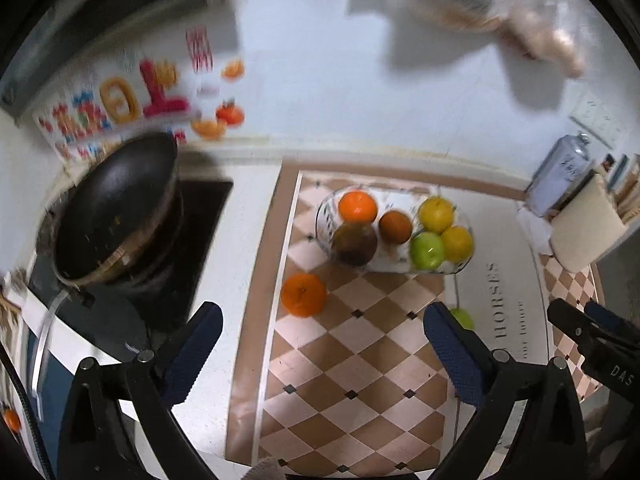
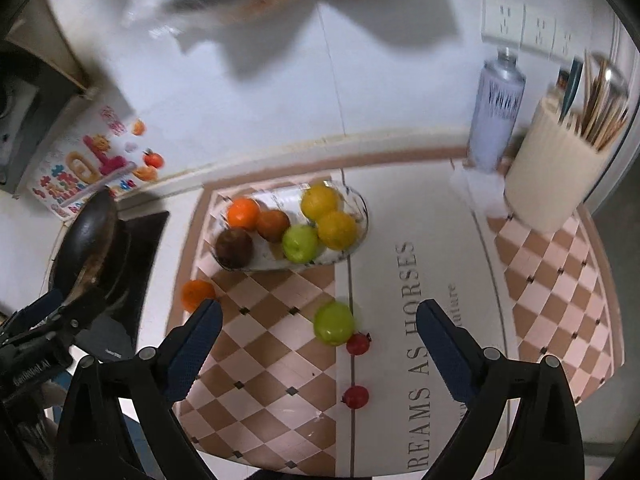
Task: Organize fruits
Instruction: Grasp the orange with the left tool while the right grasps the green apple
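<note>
A clear glass bowl [image 1: 460,266] [image 2: 360,204] on the checkered mat holds several fruits: an orange, a brown one, a dark one, two yellow ones and a green apple. A loose orange [image 1: 303,294] [image 2: 197,293] lies on the mat left of the bowl. A loose green apple [image 2: 333,323] [image 1: 463,317] and two small red fruits [image 2: 358,343] [image 2: 356,397] lie in front of it. My left gripper [image 1: 322,354] is open and empty above the mat near the orange. My right gripper [image 2: 318,354] is open and empty over the green apple.
A black wok [image 1: 116,208] [image 2: 86,236] sits on a dark cooktop at the left. A spray can [image 2: 496,114] and a cream utensil holder [image 2: 556,168] stand at the back right by the wall. The right gripper shows at the left wrist view's right edge [image 1: 592,336].
</note>
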`<act>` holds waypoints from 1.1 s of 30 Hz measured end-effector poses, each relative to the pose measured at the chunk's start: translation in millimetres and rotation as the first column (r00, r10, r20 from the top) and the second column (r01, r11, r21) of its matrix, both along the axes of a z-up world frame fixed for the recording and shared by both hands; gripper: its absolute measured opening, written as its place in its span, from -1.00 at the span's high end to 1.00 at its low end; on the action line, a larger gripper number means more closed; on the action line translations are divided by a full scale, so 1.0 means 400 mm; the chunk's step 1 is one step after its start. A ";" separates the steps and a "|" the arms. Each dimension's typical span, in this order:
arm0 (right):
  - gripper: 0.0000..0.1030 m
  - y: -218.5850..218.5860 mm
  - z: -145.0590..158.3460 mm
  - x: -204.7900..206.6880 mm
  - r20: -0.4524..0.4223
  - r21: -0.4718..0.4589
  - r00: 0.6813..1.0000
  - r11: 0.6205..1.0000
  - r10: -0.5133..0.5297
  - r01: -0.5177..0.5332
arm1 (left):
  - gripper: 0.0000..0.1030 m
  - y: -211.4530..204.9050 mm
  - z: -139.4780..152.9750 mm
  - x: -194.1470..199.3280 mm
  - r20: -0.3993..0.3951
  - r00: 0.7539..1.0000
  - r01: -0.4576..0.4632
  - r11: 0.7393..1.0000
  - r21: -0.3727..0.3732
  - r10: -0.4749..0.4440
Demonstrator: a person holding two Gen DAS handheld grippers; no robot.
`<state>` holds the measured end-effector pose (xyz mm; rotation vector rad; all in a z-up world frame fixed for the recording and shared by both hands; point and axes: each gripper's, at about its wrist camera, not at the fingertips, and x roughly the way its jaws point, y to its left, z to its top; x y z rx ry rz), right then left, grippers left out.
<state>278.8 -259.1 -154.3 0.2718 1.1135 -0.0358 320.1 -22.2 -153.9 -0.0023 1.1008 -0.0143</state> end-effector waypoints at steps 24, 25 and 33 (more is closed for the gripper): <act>-0.64 0.031 -0.500 0.181 -0.372 0.119 0.923 0.991 0.095 -0.054 | -0.48 0.056 -0.478 0.272 -0.460 0.886 -0.094 0.994 -0.053 0.059; -0.63 0.033 -0.508 0.184 -0.378 0.121 0.921 0.991 0.097 -0.055 | -0.36 0.050 -0.486 0.274 -0.463 0.885 -0.083 0.996 -0.045 0.053; -0.09 0.064 -0.540 0.201 -0.390 0.100 0.911 0.990 0.133 -0.101 | -0.20 0.017 -0.497 0.238 -0.445 0.895 -0.039 0.999 -0.007 0.032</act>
